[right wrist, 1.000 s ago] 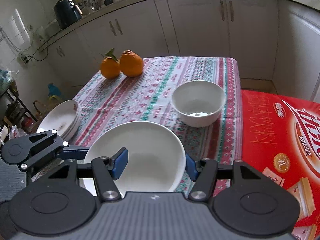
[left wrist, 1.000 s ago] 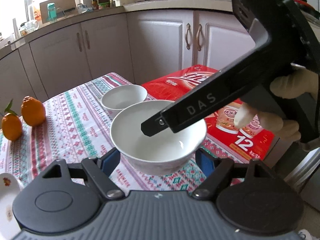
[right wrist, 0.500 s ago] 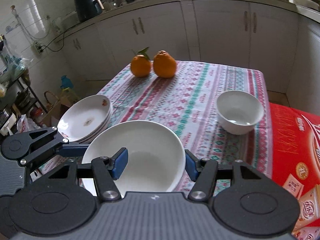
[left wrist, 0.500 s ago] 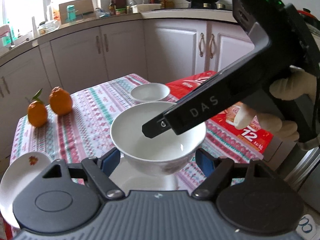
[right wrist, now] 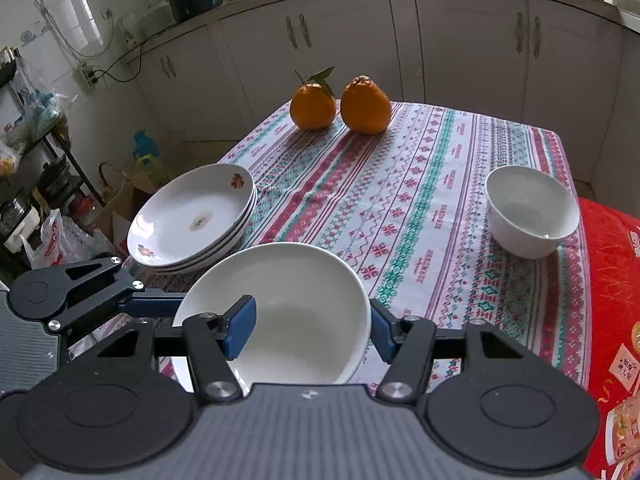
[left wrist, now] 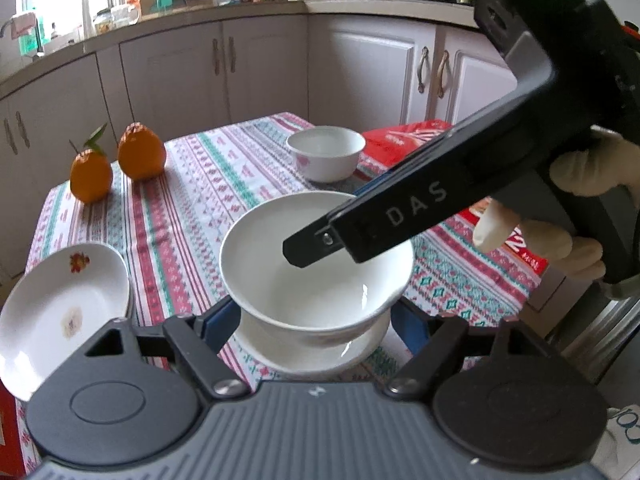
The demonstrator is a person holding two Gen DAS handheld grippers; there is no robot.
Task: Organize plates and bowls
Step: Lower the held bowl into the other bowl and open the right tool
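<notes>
Both grippers clamp one white bowl (left wrist: 316, 280) above the striped tablecloth (right wrist: 400, 208).

Left gripper (left wrist: 316, 320) has its blue pads against opposite sides of the bowl's lower wall. Right gripper (right wrist: 314, 330) pinches the near rim, one pad inside the bowl, the other outside it. Beneath the bowl a white plate (left wrist: 352, 354) shows, contact not discernible. Stack of flowered plates (right wrist: 192, 220) sits at the table's left edge. Smaller bowl (right wrist: 530, 210) stands well apart near the red carton (right wrist: 612, 280). Two oranges (right wrist: 340, 106) rest at the far edge.
</notes>
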